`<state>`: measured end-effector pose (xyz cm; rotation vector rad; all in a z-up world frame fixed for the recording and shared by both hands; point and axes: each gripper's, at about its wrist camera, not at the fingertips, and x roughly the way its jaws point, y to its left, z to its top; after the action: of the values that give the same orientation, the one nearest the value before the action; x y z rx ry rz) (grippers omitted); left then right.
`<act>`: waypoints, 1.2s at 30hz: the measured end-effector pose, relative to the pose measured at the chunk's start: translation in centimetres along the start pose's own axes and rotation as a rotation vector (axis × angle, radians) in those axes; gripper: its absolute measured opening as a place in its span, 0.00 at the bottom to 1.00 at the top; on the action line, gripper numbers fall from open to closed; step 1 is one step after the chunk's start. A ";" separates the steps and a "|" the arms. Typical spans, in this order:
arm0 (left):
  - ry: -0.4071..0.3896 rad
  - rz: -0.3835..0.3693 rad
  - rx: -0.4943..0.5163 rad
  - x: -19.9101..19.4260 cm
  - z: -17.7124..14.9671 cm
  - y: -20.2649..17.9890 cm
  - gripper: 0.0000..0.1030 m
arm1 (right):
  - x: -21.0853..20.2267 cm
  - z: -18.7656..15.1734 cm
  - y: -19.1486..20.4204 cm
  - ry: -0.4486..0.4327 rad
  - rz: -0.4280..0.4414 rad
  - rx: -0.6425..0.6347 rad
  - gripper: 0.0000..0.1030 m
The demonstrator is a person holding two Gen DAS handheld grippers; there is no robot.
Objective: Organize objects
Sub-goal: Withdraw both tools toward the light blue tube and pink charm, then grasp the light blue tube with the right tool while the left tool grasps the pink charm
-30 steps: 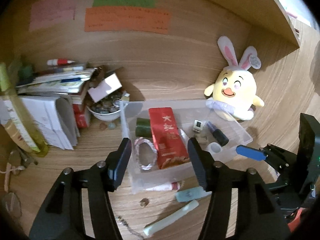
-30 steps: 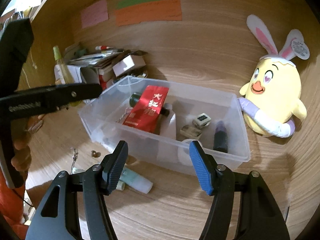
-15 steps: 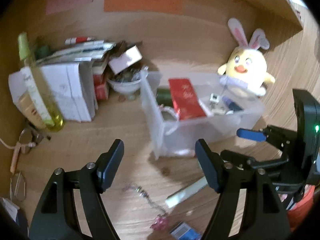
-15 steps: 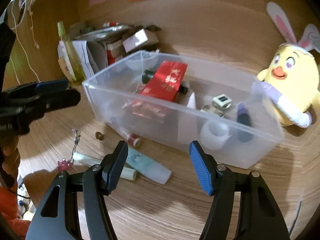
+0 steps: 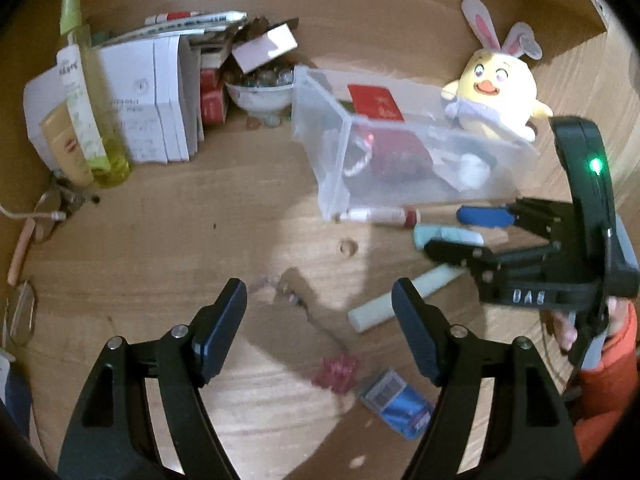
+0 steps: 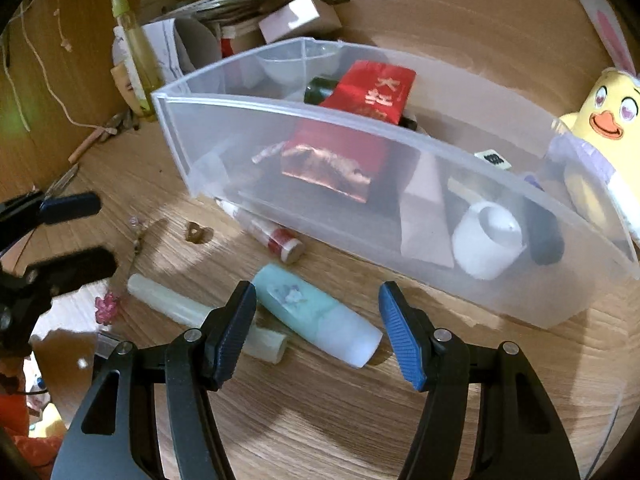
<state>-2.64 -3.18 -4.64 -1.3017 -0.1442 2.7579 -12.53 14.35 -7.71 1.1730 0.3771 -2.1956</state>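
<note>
Right tool (image 6: 316,320): spread wide, nothing between its fingers; it hangs over the mint-green tube (image 6: 318,314), which lies flat on the worktop (image 6: 340,420) just in front of the clear bin (image 6: 400,216).
Left tool (image 5: 320,320): also wide apart and empty, above the worktop near a pink charm (image 5: 336,368) and a small blue pack (image 5: 396,404).
Clear bin: on the worktop, beside the chick plush (image 6: 608,128); it holds a red packet (image 6: 372,92), a dark bottle (image 6: 320,90), a white cup (image 6: 488,240) and a few smaller things too murky through the wall to name.
Loose on the worktop: a pale stick (image 6: 200,314) lying beside the mint-green tube, and a red-and-white tube (image 6: 268,234) touching the bin's front wall.
Back left: stacked papers (image 5: 152,92), a yellow-green bottle (image 5: 88,92) and a bowl of small stones (image 5: 260,92).
</note>
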 end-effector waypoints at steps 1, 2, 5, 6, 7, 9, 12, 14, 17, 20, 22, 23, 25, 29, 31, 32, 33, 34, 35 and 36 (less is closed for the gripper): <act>0.003 0.013 -0.005 0.1 -0.2 0.1 0.73 | 0.1 0.0 -0.2 0.007 -0.003 0.005 0.58; 0.013 0.024 -0.008 0.2 -0.5 0.2 0.73 | 0.1 -0.1 -0.4 0.007 -0.004 0.010 0.57; 0.042 0.018 -0.020 0.6 -1.2 0.5 0.73 | -0.2 -0.3 -0.6 0.006 -0.022 0.008 0.45; 0.050 0.015 -0.023 0.7 -1.4 0.6 0.73 | -0.3 -0.4 -0.6 0.005 -0.029 0.008 0.43; 0.058 0.009 -0.028 0.7 -1.7 0.7 0.73 | -0.4 -0.5 -0.7 0.005 -0.034 0.008 0.39; 0.068 0.004 -0.036 0.6 -2.1 0.7 0.72 | -0.7 -0.9 -0.8 0.003 -0.036 0.009 0.35; 0.068 0.006 -0.050 0.3 -2.6 0.9 0.72 | -1.3 -1.6 -0.9 -0.003 -0.045 0.015 0.31; 0.070 0.002 -0.055 0.1 -2.9 0.9 0.72 | -1.6 -2.0 -1.0 -0.008 -0.048 0.023 0.28; 0.071 0.019 -0.038 0.1 -3.2 0.6 0.66 | -2.1 -2.5 -1.2 -0.017 -0.060 0.036 0.22; 0.069 0.029 -0.014 0.0 -3.5 0.0 0.57 | -2.5 -3.0 -1.4 -0.025 -0.063 0.047 0.22; 0.067 0.033 0.007 -0.1 -3.6 -0.3 0.49 | -2.8 -3.5 -1.4 -0.031 -0.067 0.051 0.22; 0.066 0.037 0.016 -0.1 -3.7 -0.4 0.48 | -2.9 -3.6 -1.4 -0.033 -0.069 0.052 0.22; 0.061 0.044 0.036 -0.1 -3.8 -0.8 0.42 | -3.0 -3.9 -1.3 -0.035 -0.067 0.056 0.22; 0.041 0.087 0.068 0.0 -4.0 -1.3 0.27 | -3.0 -3.9 -1.0 -0.040 -0.059 0.064 0.22; 0.041 0.080 0.056 0.0 -3.8 -1.0 0.20 | -3.1 -4.0 -1.0 -0.043 -0.053 0.075 0.22; 0.042 0.069 0.046 0.0 -3.8 -0.8 0.20 | -3.1 -4.0 -0.9 -0.047 -0.044 0.083 0.22; 0.042 0.059 0.034 0.0 -3.8 -0.6 0.20 | -3.2 -4.0 -0.8 -0.050 -0.041 0.085 0.22; 0.044 0.051 0.025 -0.1 -3.8 -0.4 0.20 | -3.4 -4.1 -0.8 -0.056 -0.038 0.088 0.22; 0.044 0.051 0.019 -0.2 -3.8 -0.4 0.20 | -3.6 -4.2 -0.6 -0.064 -0.035 0.090 0.22; 0.041 0.053 0.013 -0.3 -3.8 -0.3 0.20 | -3.9 -4.1 -0.5 -0.068 -0.032 0.090 0.22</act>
<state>0.50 -2.78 -6.80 -1.3771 -0.0908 2.7684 -8.56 18.33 -6.90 1.1434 0.2729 -2.2945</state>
